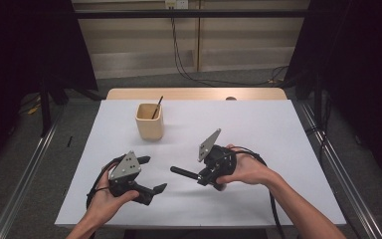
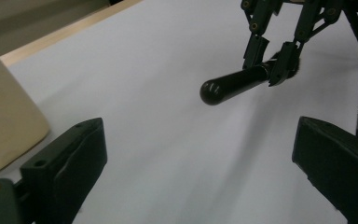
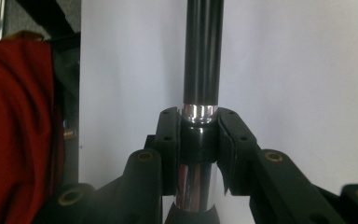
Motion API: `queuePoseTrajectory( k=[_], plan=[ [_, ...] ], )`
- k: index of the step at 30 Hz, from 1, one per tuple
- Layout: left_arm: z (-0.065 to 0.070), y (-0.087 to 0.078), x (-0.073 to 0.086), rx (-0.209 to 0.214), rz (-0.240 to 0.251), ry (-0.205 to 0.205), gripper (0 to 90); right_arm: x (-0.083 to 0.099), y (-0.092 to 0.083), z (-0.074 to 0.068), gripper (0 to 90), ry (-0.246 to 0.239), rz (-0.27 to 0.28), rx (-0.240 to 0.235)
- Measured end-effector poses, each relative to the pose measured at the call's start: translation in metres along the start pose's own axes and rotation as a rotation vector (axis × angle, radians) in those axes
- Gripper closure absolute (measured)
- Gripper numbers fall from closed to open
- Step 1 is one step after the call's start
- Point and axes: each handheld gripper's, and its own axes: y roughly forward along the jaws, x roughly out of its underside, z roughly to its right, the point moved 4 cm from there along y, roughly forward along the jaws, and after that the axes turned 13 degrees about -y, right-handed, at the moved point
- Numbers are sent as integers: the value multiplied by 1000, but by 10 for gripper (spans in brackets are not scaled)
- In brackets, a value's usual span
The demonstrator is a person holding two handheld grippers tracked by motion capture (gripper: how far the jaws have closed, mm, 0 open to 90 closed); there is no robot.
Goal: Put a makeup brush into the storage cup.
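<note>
brush handle (image 1: 184, 174) clenched in right gripper (image 1: 199, 178) fingers over white table (image 1: 258, 129); left gripper (image 1: 154, 174) fingers released.

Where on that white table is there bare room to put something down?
The far right of the white table, beyond the right gripper, lies bare, as does the strip behind the beige cup. The near middle, between left gripper and black brush, is crowded.

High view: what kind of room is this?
Probably a lab or test room: a white-topped table fenced by metal frame rails, loose cables on the floor, dark curtains at the sides.
</note>
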Motion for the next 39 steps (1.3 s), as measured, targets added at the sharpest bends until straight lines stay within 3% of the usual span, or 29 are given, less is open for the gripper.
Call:
queuePoseTrajectory(
  k=[9,11,16,19,25,34,37,39],
  plan=[
    [6,9,-2,51,-75,43,30,0,3,-1,717,-29,-98,-30],
    [8,11,-3,68,-96,36,28,-1,3,-2,717,-36,-114,-34],
    [6,16,-7,73,-159,42,34,1,5,-2,717,-48,-174,-56],
    [5,19,-10,69,-171,55,44,2,7,-2,717,-52,-211,-66],
    [5,26,-15,94,-217,54,46,3,7,1,717,-50,-240,-72],
    [12,47,-22,140,-367,101,55,5,7,4,717,-63,-272,-91],
    [13,52,-23,183,-438,83,47,6,8,4,717,-66,-280,-102],
    [13,55,-23,190,-469,90,42,6,9,4,717,-69,-278,-104]
  ],
)
